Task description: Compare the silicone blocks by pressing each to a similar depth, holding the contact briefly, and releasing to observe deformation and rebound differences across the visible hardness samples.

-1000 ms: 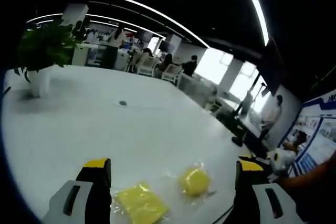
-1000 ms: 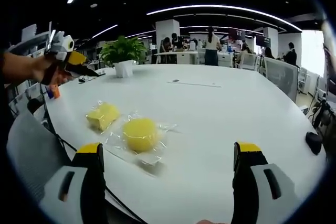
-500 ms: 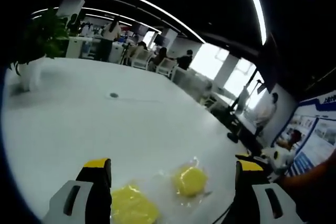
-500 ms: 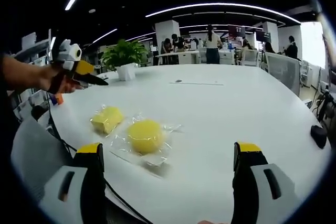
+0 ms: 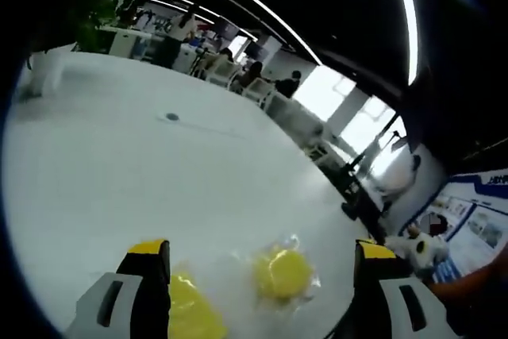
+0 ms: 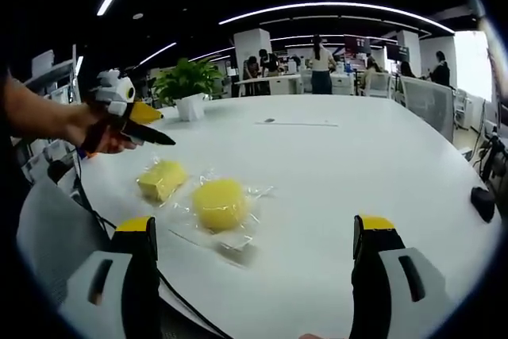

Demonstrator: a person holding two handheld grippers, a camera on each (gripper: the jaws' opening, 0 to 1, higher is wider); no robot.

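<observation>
Two yellow silicone blocks in clear plastic bags lie on the white table (image 6: 341, 156): a round one (image 6: 218, 202) and a squarish one (image 6: 161, 179) to its left. My right gripper (image 6: 254, 224) is open, short of the round block and touching nothing. A hand holds my left gripper (image 6: 147, 126) above and left of the squarish block, its tips pointing over it. In the left gripper view my left gripper (image 5: 260, 249) is open, with the round block (image 5: 282, 273) between its jaws and the squarish block (image 5: 190, 313) by the left jaw. The right gripper (image 5: 419, 247) is at the right edge.
A potted plant (image 6: 184, 81) stands at the table's far left. A dark object (image 6: 482, 198) lies near the right edge. A grey chair back (image 6: 48, 228) and a thin cable (image 6: 186, 311) sit at the near table edge. People work at desks behind.
In the right gripper view the hand with my left gripper has come lower and nearer the squarish block. The left gripper view has tilted. Both blocks lie where they were.
</observation>
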